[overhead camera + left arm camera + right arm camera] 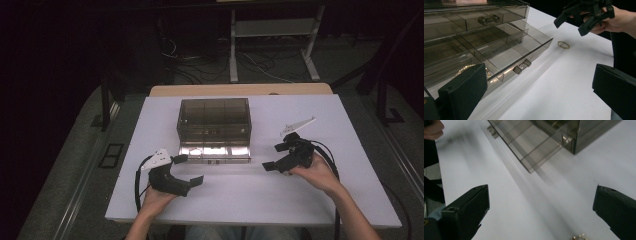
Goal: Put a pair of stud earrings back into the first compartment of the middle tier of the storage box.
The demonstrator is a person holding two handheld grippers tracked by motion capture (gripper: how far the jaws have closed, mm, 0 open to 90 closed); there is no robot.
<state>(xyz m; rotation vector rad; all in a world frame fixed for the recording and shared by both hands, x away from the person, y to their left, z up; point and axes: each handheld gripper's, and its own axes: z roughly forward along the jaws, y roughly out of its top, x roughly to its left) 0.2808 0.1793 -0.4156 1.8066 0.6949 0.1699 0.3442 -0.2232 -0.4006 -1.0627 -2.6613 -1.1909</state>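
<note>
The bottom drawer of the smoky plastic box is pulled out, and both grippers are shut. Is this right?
One thing is wrong: both grippers are open. The left gripper and right gripper views show their jaws spread wide apart. The bottom drawer of the box is indeed pulled out.

A drawer box [214, 120] stands on the table [240, 200], nearer its far edge than its near one. The bottom drawer [506, 53] is pulled out toward the near edge, with a bracelet [465, 69] in its left compartment. A ring [563, 45] lies on the table right of the drawer. The left gripper [187, 171] is near the near-left corner, the right gripper [277, 156] toward the right edge.
</note>
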